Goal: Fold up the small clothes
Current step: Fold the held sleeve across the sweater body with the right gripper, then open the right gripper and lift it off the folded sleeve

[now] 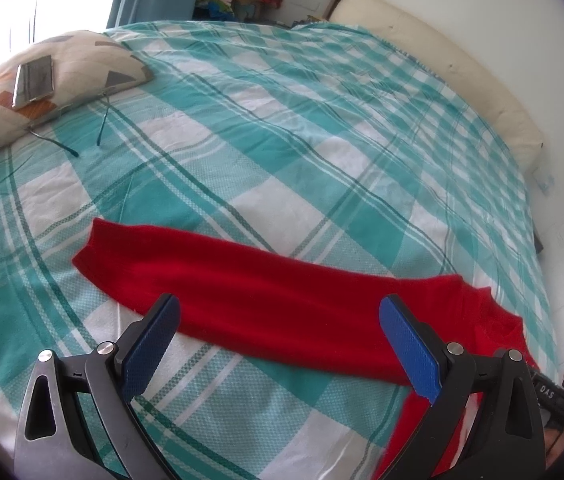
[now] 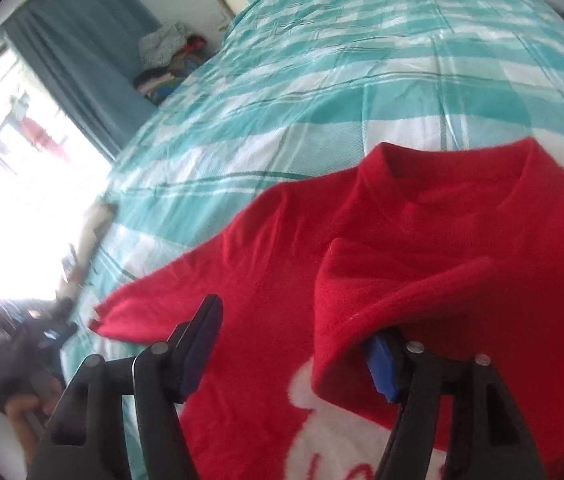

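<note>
Both grippers, left (image 1: 279, 322) and right (image 2: 295, 330), spread wide, pinch nothing; red sweater (image 2: 361, 264) lies collar away, one sleeve (image 1: 242, 280) stretched sideways, the other draped over the right gripper's finger

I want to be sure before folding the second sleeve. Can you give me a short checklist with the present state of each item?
1. Left gripper fingers apart, nothing held: ok.
2. Long sleeve lies flat and straight on the checked bedsheet: ok.
3. Other sleeve folded in over the red sweater: ok, but it drapes over one finger of the right gripper, so it is not yet free.
4. Right gripper fingers apart, not pinching cloth: ok.
5. Collar lies flat: ok.
6. Bottom hem straight: cannot tell, out of view.
</note>
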Demonstrator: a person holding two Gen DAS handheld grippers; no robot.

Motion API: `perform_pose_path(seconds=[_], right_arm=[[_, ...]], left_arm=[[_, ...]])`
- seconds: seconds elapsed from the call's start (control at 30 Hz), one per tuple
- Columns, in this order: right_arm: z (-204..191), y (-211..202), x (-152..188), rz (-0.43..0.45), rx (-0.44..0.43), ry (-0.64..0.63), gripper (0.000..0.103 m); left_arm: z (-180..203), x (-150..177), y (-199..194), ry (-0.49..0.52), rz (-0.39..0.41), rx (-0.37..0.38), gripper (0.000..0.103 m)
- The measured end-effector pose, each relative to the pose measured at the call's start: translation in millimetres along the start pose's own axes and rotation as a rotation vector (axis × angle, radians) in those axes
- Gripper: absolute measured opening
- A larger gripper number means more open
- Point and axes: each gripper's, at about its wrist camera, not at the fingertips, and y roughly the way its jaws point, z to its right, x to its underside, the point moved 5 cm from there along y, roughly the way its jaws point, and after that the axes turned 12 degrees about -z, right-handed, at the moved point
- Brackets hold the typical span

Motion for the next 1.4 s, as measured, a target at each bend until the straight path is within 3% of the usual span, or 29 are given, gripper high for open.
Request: perform_pose_path(seconds=[0.07,0.17,0.27,0.33,0.4,0.5,0.63,0.73,0.87,0.93,1.0,1.03,1.23,1.33,1.4], right_arm=[[-26,10,-1,-0.008,0.152,-0.196,0.067],[-75,30,15,-0.027,0.298,-0.546,0.067],[-97,50,44,-0.105,0.307,-0.775,0.067],[-93,47,55,-0.130,0.266,-0.799,0.067],[-82,34,51,-0.117,0.198,-0.735,0.067],[-42,-1,31,-0.045,0.131,-0.535,0.067],[64,-52,15,0.054,0.163,-0.093,0.067],[138,-72,43,0.020,0.202,0.211,0.067],[161,-60,81,-0.115,0.281,0.211,0.066],[167,-50,91,-0.137,0.314,0.201,0.062],[178,-43,97,-0.143,0.323,0.227,0.028],[188,-43,100,-0.133,0.315,0.260,0.005],[240,-65,132,-0.033,0.229,0.474,0.004],[233,-65,133,-0.034,0.264,0.424,0.005],[227,-69,133,-0.028,0.262,0.405,0.016]], left_arm=[[5,2,3,0.026,-0.006,-0.016,0.100],[8,3,5,0.048,-0.010,-0.028,0.100],[8,2,6,0.050,-0.013,-0.031,0.100],[8,2,6,0.047,-0.014,-0.029,0.100],[7,2,5,0.043,-0.012,-0.024,0.100],[6,2,4,0.040,-0.010,-0.020,0.100],[5,2,2,0.030,-0.008,-0.018,0.100],[4,1,1,0.020,-0.005,-0.014,0.100],[5,2,1,0.037,-0.003,-0.033,0.100],[7,5,3,0.053,-0.004,-0.055,0.100],[8,8,6,0.067,-0.007,-0.074,0.100],[8,9,6,0.074,-0.006,-0.085,0.100],[11,10,9,0.110,0.004,-0.118,0.100],[16,11,11,0.126,-0.003,-0.116,0.100],[20,13,9,0.155,0.014,-0.141,0.100]])
